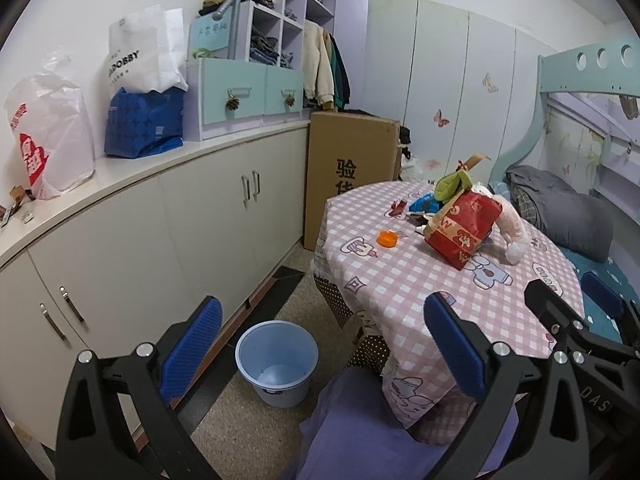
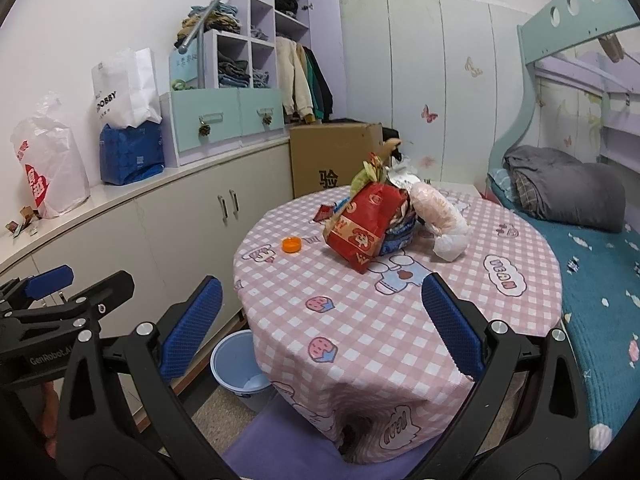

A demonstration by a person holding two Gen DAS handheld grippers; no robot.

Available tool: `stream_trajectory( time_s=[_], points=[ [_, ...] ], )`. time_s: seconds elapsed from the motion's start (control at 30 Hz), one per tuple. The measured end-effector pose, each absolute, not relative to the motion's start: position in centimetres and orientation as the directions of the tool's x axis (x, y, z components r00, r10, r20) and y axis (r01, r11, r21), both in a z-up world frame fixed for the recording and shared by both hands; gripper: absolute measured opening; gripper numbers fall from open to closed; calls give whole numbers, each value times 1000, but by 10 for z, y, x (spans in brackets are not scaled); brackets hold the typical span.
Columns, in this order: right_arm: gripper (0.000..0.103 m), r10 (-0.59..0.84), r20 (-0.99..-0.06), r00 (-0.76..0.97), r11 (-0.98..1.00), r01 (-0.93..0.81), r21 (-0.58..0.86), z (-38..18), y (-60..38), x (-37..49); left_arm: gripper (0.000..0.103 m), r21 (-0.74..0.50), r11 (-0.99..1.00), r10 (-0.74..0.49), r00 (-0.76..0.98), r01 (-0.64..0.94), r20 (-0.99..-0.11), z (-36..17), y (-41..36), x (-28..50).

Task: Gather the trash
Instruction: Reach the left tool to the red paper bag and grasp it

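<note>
Two grippers hang off the table's near edge, both spread wide and empty: left gripper (image 1: 322, 346), right gripper (image 2: 322, 324). Trash sits toward the far edge of the checked tablecloth (image 2: 360, 320): a glossy red snack bag (image 2: 366, 226), long axis slanting far-left to near-right, beside a small round orange cap (image 2: 291, 245). Right gripper looks nearer. Blue plastic bin (image 1: 276, 362) waits on the floor, left.

My right gripper (image 2: 320, 324) hangs wide open over the near tabletop (image 2: 360, 320); a red snack bag (image 2: 366, 224) lies far, an orange cap (image 2: 291, 245) left of it.
</note>
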State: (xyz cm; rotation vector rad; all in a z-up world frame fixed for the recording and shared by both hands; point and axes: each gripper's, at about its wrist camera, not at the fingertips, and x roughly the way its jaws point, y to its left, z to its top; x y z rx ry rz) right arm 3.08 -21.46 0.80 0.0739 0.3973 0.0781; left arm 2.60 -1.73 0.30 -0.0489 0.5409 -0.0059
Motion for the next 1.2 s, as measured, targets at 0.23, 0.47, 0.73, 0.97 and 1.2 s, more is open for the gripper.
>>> stream_trajectory(
  time_s=[0.23,0.47,0.73,0.97,1.2],
  points=[
    [98,45,-435,899,994,4,110,3,-243,65,99,-40,998,-62,819,48,-570,-2,-44,70],
    [98,-40,-486,873,989,103,103,-3,-280,105,98,-42,984,-162,769,174,-619,-8,-89,122],
    [98,-144,-545,826,972,220,76,-16,-328,150,98,9,956,-209,705,292,-678,-25,-150,186],
    [98,-176,-620,765,954,288,84,-39,-358,178,98,32,912,-257,632,408,-731,-44,-191,232],
    [98,-169,-657,735,946,307,100,-52,-372,193,98,79,882,-257,615,464,-746,-56,-214,271]
  ],
)
